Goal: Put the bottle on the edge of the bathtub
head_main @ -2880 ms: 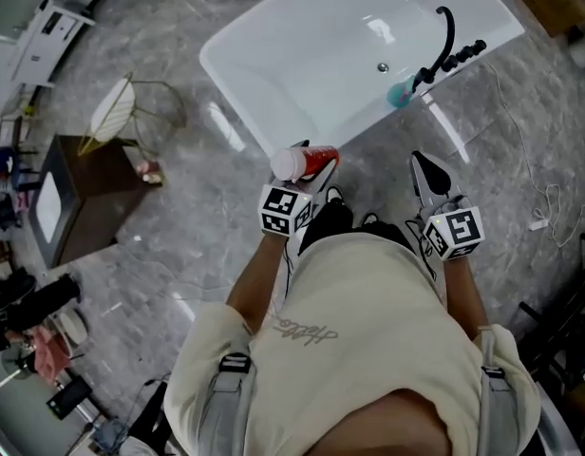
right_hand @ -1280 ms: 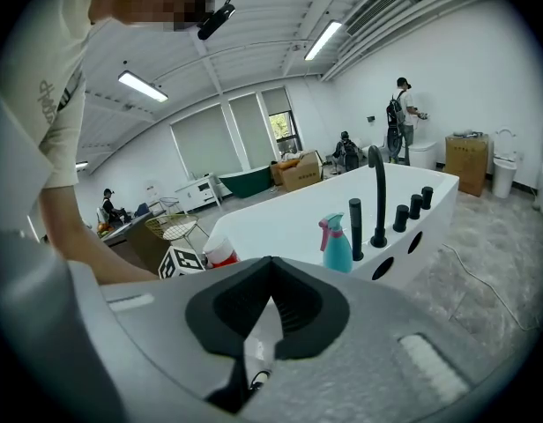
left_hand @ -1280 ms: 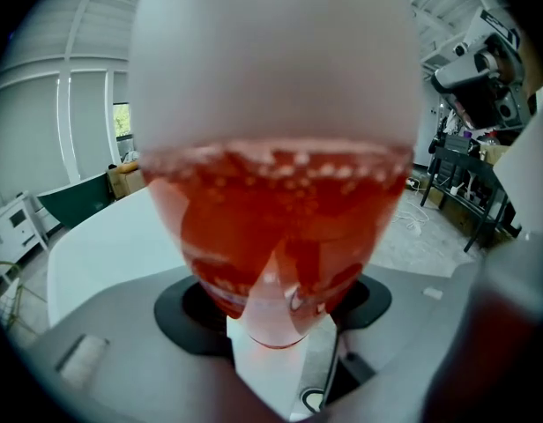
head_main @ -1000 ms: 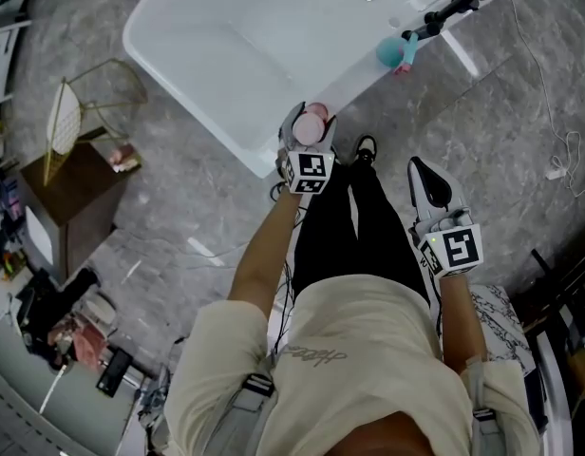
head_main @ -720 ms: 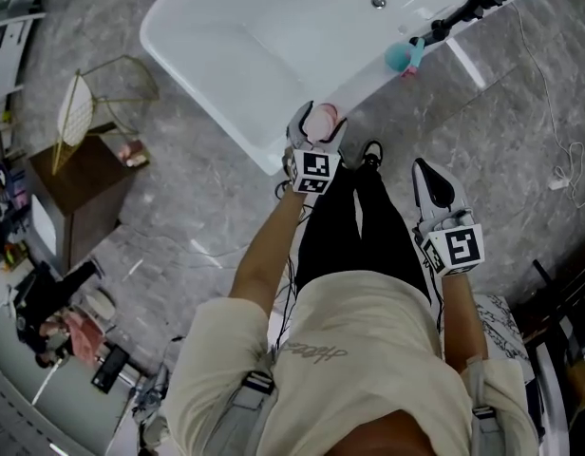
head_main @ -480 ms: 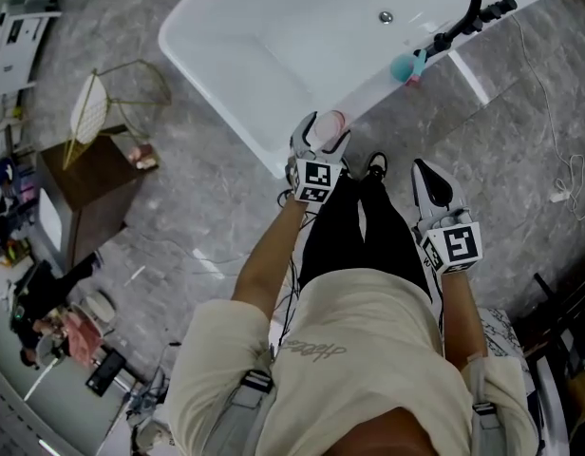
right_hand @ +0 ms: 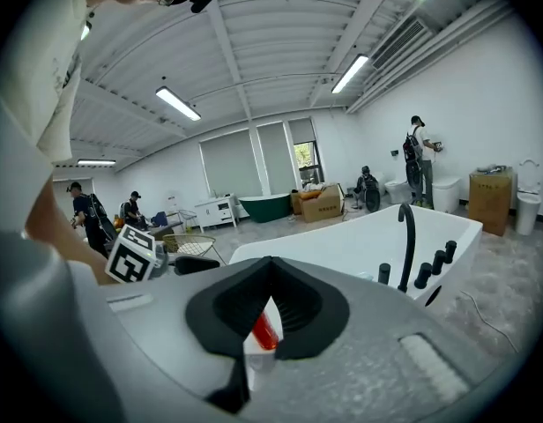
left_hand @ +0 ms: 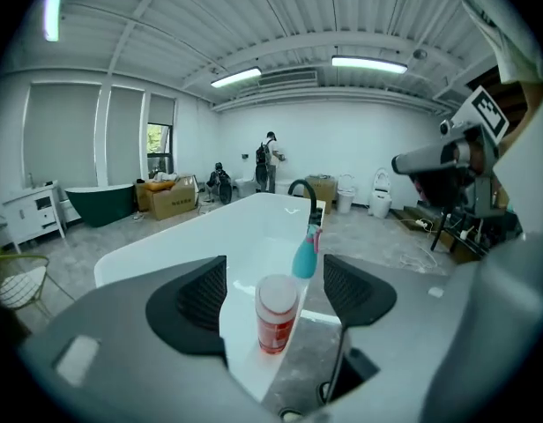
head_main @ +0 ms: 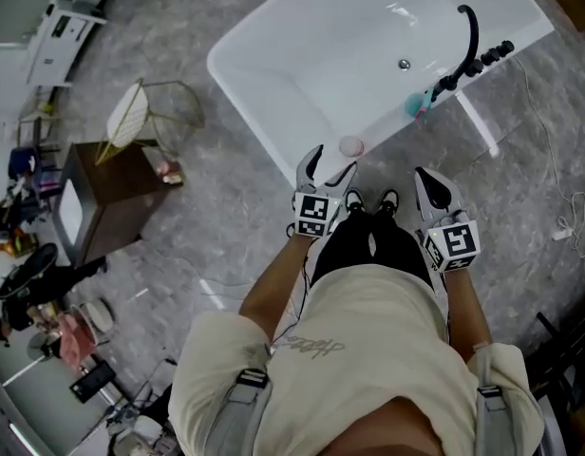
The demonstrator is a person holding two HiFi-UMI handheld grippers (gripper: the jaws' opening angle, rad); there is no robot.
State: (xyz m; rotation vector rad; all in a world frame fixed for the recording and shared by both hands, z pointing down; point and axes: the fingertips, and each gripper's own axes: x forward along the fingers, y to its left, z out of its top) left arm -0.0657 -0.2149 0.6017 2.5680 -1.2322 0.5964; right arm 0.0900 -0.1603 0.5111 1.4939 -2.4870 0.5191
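A red bottle with a pale pink cap (head_main: 350, 146) stands upright on the near rim of the white bathtub (head_main: 243, 103). My left gripper (head_main: 330, 162) sits just short of it with its jaws wide and closing slightly. In the left gripper view the bottle (left_hand: 277, 311) stands free on the tub rim (left_hand: 210, 245), ahead of the left gripper (left_hand: 274, 271), with neither pad touching it. My right gripper (head_main: 427, 177) hangs shut and empty over the floor to the right. Past its closed tips (right_hand: 270, 267) a sliver of the bottle (right_hand: 264, 331) shows.
A teal bottle (head_main: 418, 104) stands on the rim by the black faucet (head_main: 468, 36). A gold wire chair (head_main: 145, 112) and a dark side table (head_main: 103, 198) stand to the left. The person's shoes (head_main: 368, 202) are at the tub's foot. A cable (head_main: 558, 226) lies at the right.
The left gripper carried the bottle to the tub rim, opened and drew back, so the bottle stands alone there. The right gripper stayed shut beside the person's legs.
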